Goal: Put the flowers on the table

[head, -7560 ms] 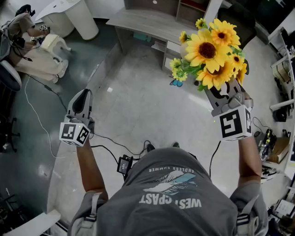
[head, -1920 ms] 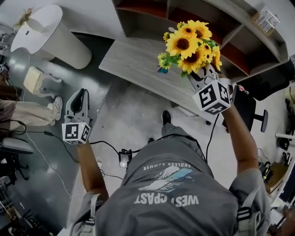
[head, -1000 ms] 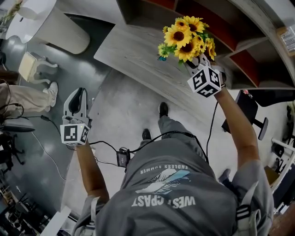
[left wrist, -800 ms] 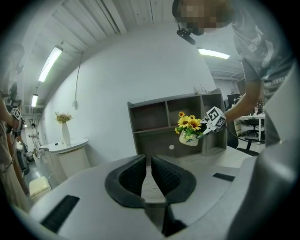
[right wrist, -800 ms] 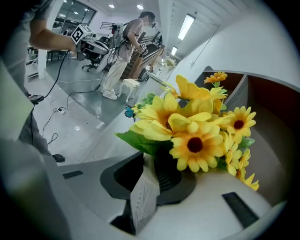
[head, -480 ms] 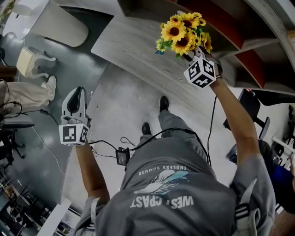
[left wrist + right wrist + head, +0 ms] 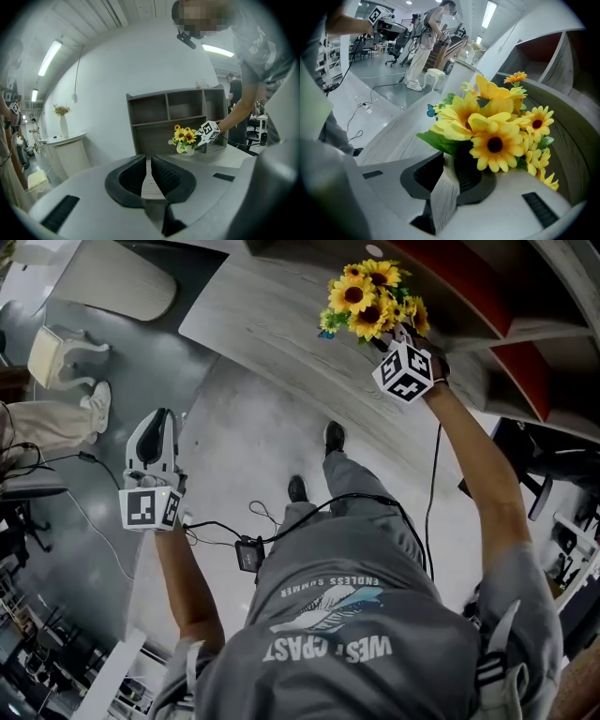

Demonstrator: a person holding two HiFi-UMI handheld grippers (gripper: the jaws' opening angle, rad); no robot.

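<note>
The right gripper [image 7: 395,337] is pinching the flowers [image 7: 368,296] between its jaws over the far table [image 7: 267,320]. The left gripper [image 7: 157,427] is hanging at near left, its jaws nearly pressed together on nothing.

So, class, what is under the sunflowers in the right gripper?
Their white pot, then the grey wooden table. From overhead the sunflowers cover the pot; whether it touches the table is unclear.
</note>
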